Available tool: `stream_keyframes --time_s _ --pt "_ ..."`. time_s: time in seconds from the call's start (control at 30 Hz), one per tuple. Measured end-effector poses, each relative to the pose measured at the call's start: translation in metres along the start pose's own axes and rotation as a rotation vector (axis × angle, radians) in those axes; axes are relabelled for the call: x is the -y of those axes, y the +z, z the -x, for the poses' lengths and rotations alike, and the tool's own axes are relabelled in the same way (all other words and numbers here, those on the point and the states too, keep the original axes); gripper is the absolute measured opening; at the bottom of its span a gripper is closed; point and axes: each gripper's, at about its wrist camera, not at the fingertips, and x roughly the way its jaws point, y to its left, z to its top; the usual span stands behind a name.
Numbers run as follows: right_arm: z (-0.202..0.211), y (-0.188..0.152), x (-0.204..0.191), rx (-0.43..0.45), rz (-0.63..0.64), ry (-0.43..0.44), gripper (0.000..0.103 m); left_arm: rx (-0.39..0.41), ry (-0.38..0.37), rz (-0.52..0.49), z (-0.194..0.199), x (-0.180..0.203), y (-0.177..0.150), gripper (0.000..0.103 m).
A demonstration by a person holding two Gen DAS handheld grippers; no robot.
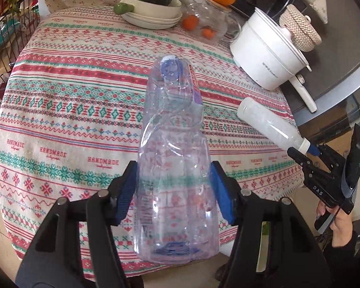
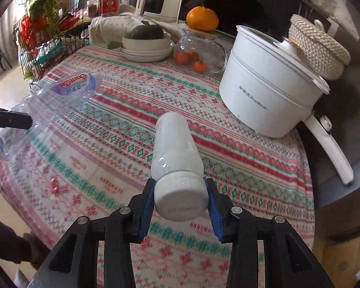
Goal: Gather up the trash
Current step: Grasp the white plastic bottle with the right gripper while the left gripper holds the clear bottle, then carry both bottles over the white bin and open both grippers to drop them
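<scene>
My left gripper [image 1: 174,189] is clamped on the lower body of a crumpled clear plastic water bottle with a purple label [image 1: 172,144], its blue pads [image 1: 222,192] pressing both sides, the capped neck pointing away from me over the patterned red-and-green tablecloth [image 1: 72,110]. My right gripper [image 2: 180,200] grips a small frosted white plastic bottle [image 2: 175,144] by its ribbed white cap [image 2: 181,198], base pointing out over the cloth toward the white electric cooking pot [image 2: 268,91]. Both of these 2 bottles look lifted clear of the table, so I judge pickup is done and I am at the carrying step. No bin shows in either view, so the next move calls for turning away from the table to find 1, keeping both grips firm; the thin crushed bottle may flex and slip. The round glass jar of small oranges [image 2: 199,57] stays put.
</scene>
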Motion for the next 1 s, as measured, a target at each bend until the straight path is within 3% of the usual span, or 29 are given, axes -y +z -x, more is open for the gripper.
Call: stream_keyframes --time_s 0.3,0.5,1.0 --pt "0.075 -0.047 0.012 0.003 -0.15 0.017 0.041 0.02 -0.069 -0.136 0.02 0.06 -0.032 0.062" --pt "0.123 -0.086 0.028 0.072 -0.239 0.03 0.041 0.026 -0.084 -0.273 0.022 0.107 -0.059 0.062" --pt "0.177 -0.183 0.076 0.053 -0.365 -0.063 0.041 -0.126 -0.134 -0.626 -0.005 0.199 -0.131 0.062"
